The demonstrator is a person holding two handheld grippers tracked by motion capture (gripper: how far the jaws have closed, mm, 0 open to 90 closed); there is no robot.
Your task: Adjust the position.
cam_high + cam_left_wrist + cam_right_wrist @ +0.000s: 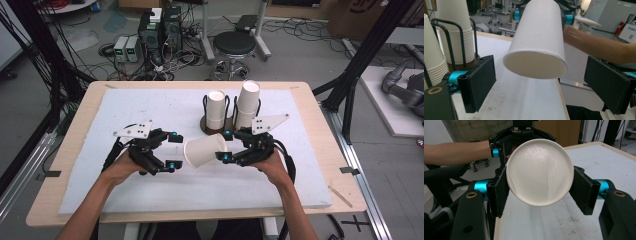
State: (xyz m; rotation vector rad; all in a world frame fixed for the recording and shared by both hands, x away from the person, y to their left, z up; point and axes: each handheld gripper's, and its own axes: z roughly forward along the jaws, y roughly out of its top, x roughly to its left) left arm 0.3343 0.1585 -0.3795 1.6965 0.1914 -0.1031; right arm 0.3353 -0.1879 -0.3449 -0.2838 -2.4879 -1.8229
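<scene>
paper cup [205,151] held sideways above the counter [125,107], just in front of the cup rack [231,124] and its two upside-down stacks. clamped near its closed base by the right hand-held gripper [223,146], pads [499,191] pressing both sides, probably after being pulled free of a stack. long axis roughly level, open mouth pointing away from the rack's right side toward the left hand-held gripper [173,150]. jaws there released, spread wider than the rim with nothing touched, likely having let go so one side alone carries the cup.
</scene>
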